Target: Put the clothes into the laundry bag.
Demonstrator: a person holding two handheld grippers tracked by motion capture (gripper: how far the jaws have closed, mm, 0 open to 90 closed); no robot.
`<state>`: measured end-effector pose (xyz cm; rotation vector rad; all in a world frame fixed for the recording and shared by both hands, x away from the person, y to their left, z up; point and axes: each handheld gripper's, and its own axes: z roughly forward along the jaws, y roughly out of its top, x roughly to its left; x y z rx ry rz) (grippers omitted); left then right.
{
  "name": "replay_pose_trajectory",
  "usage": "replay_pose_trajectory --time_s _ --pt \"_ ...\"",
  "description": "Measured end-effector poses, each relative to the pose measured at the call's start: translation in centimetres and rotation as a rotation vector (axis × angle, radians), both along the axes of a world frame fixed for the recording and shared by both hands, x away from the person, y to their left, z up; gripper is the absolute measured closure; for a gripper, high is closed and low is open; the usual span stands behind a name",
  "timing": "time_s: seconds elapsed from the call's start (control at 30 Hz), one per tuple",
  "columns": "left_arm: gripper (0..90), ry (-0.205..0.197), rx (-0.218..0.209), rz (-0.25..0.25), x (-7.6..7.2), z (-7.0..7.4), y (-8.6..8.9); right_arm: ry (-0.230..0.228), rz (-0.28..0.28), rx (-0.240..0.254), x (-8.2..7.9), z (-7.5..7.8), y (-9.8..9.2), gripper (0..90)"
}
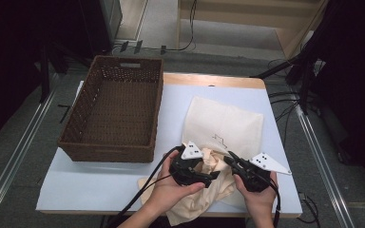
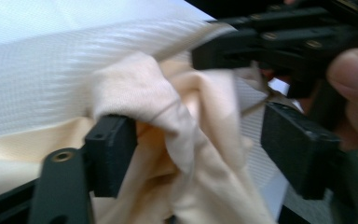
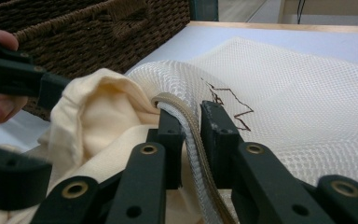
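Your right gripper (image 3: 191, 121) clamps the mesh bag's (image 3: 307, 93) stiff zipper hem; your left gripper (image 2: 196, 144) stands open around the soft, limp cream garment (image 2: 168, 107). Regrip a thick fold.

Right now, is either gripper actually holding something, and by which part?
The right gripper pinches the mesh laundry bag by the zippered rim of its opening. The left gripper stands open around the cream garment, gripping nothing.
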<state>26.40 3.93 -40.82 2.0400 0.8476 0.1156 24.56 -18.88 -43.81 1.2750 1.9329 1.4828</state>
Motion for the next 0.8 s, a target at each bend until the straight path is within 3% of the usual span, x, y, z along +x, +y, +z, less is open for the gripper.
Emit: replay_pose_trajectory --time_s 0.07,0.1,0.2,0.23,0.3,0.43,0.53,0.7,0.77,0.8 --pt "23.8 0.011 0.021 0.005 0.2 -0.6 -0.4 0.001 -0.001 -0.006 0.0 0.0 0.2 78.4" --pt "26.5 0.024 0.036 -0.021 0.3 -1.0 -0.8 -0.002 0.003 -0.009 0.0 0.0 0.2 79.0" --pt "43.7 0.100 0.135 -0.102 0.8 -2.8 -2.8 0.002 0.006 -0.015 0.0 0.1 0.4 82.4" --pt "49.4 0.108 0.158 -0.112 0.8 -3.3 -3.4 0.001 0.009 -0.019 0.0 0.1 0.5 83.4" --pt "62.1 0.083 0.185 -0.128 0.8 -3.6 -4.4 0.001 0.012 -0.019 -0.1 0.1 0.7 85.3" --pt "80.7 0.031 0.176 -0.166 0.7 -2.7 -5.2 -0.031 0.037 -0.015 -0.5 0.4 0.9 86.5" --pt "82.9 0.017 0.143 -0.099 1.3 -2.2 -4.9 -0.053 0.041 -0.017 -0.7 0.7 0.9 86.8" --pt "83.7 0.005 0.064 0.130 3.1 -2.1 -3.7 -0.056 0.035 -0.021 -0.8 0.9 0.8 87.4" --pt "83.4 0.015 0.073 0.135 3.6 -2.7 -4.0 -0.057 0.031 -0.033 -0.8 0.8 0.9 87.4" --pt "82.3 0.059 0.080 0.088 3.8 -3.2 -4.3 -0.057 0.027 -0.037 -0.8 0.8 0.9 87.4"
